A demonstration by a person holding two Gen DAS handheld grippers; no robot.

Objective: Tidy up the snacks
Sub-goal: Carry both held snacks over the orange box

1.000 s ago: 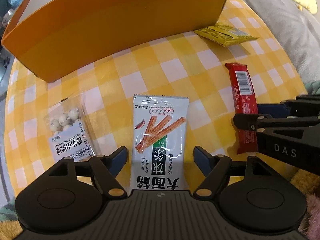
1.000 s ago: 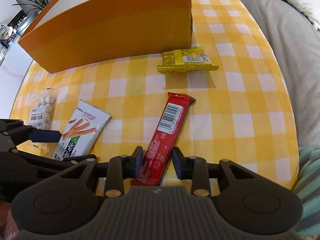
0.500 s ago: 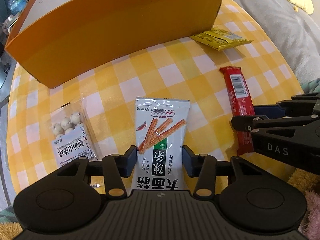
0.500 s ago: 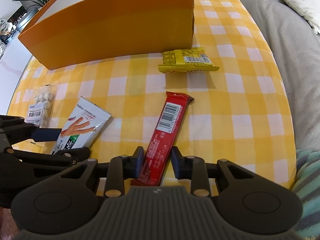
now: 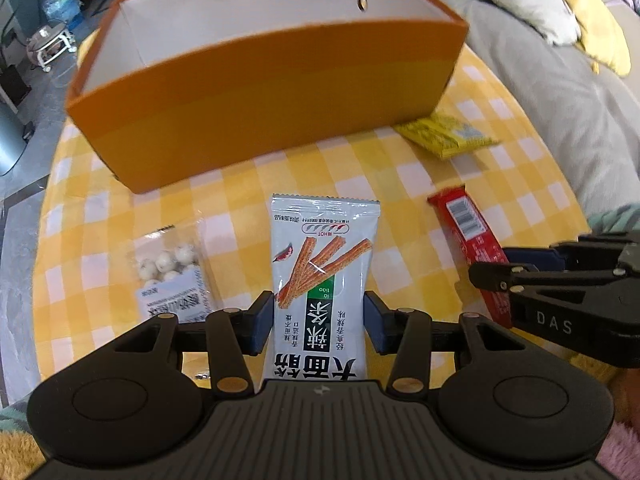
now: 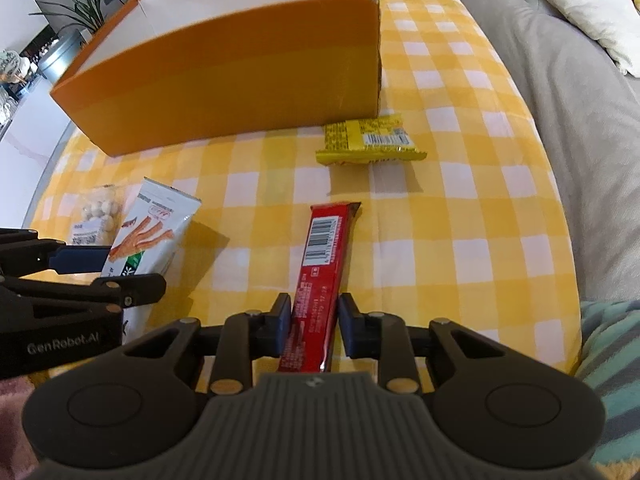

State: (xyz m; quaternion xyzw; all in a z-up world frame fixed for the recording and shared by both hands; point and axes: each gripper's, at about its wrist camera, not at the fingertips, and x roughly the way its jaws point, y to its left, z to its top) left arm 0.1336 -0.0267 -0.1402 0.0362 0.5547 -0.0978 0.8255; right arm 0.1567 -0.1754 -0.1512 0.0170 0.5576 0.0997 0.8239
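The white spicy-stick packet (image 5: 320, 276) is a light, limp foil pouch, slippery and easily crumpled, best pinched across its flat lower half, which is where the left gripper (image 5: 319, 326) has it: its pads press both side edges and the packet appears raised off the yellow checked table (image 5: 248, 200), its shadow showing in the right wrist view. The red snack bar (image 6: 320, 264) is thin and stiffer, lying on the table, with its near end between the jaws of the right gripper (image 6: 313, 330), which are closing and look to touch its sides. Both grippers point steeply downward, side by side. Beyond stands the open orange box (image 5: 256, 120), seemingly empty; a yellow packet (image 6: 368, 142) lies near its corner, and a bag of white balls (image 5: 170, 276) just beside the left gripper.
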